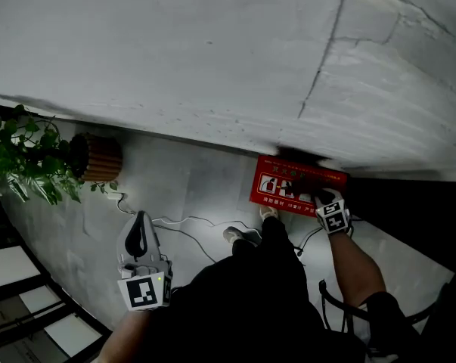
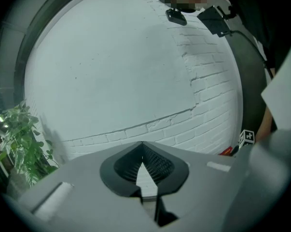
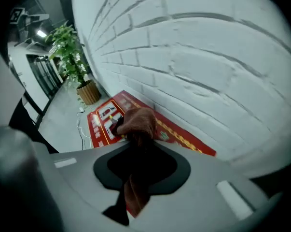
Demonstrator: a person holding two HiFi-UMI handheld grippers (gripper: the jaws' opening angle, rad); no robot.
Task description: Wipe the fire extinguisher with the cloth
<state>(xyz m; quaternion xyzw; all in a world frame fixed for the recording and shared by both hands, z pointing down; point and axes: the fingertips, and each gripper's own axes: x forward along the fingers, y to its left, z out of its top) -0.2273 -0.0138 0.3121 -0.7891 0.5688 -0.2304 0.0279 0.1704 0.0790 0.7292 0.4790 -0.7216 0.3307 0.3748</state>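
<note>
On the left gripper (image 2: 143, 146) the jaws are pressed together, empty; on the right gripper (image 3: 136, 140) they pinch the one brown cloth (image 3: 140, 121). Just beyond the cloth, one red fire extinguisher box (image 3: 103, 122) lies at the foot of the white brick wall (image 3: 193, 57), with one potted plant (image 3: 72, 57) farther along.

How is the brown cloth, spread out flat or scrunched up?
Scrunched up. The cloth bulges in a wrinkled lump beyond the right gripper, whose jaws pinch it, and a tail hangs behind them.

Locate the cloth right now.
Right gripper view, centre: the brown cloth is clamped in the right gripper, in front of the red panel at the foot of the white brick wall.
</note>
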